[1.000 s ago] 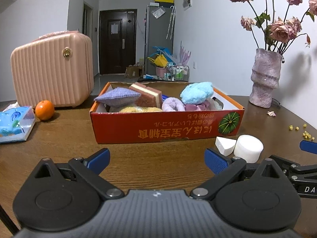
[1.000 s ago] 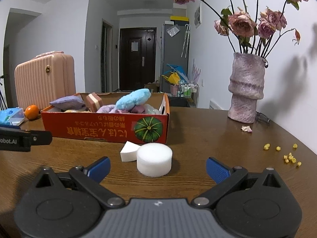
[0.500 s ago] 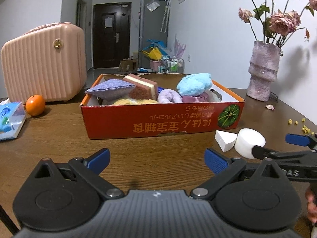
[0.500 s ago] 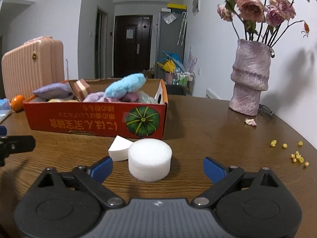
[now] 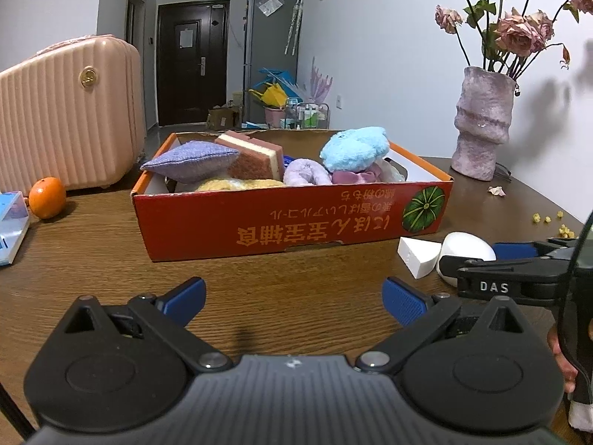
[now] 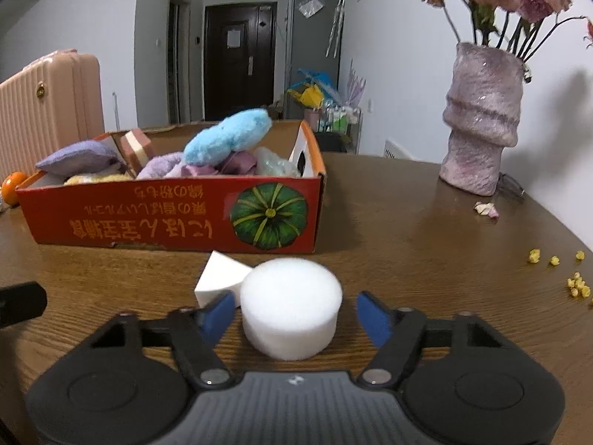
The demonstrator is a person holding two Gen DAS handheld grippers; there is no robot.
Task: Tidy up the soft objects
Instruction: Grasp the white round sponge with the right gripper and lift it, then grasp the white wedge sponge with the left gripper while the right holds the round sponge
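My right tongs (image 6: 292,309) closing round white foam disc (image 6: 291,307); disc between jaws, pads not yet pressing, small gap either side; my left tongs (image 5: 294,294) spread wide, nothing between, idle over wooden table (image 6: 426,259); white foam wedge (image 6: 218,278) touching disc on its left, just before box; step in hand: grasp of disc; next, I judge: squeeze gently, lift clear of wedge, carry over red cardboard box (image 6: 166,222) wall, drop among blue plush (image 6: 226,137) and lilac cushion (image 6: 78,157); vase (image 6: 480,126) beyond, well apart.
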